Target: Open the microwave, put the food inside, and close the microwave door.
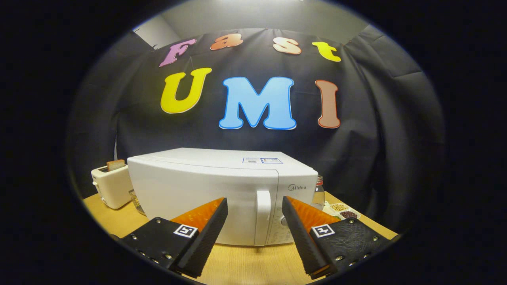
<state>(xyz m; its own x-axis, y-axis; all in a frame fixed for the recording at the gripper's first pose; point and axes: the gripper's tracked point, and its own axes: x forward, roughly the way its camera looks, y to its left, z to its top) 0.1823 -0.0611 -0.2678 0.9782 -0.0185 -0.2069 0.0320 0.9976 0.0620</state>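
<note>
My tongs (254,202) stand spread wide, the two fingers well apart with open space between their tips and nothing pressed by either one. Both fingers (206,233) reach forward and slightly upward at about the same height, angled a little inward toward each other at the tips.

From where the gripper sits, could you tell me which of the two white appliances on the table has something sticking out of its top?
The toaster, left of the microwave: a slice of toast stands up from its slot. The microwave's top is flat. The gripper has open jaws, empty.
</note>
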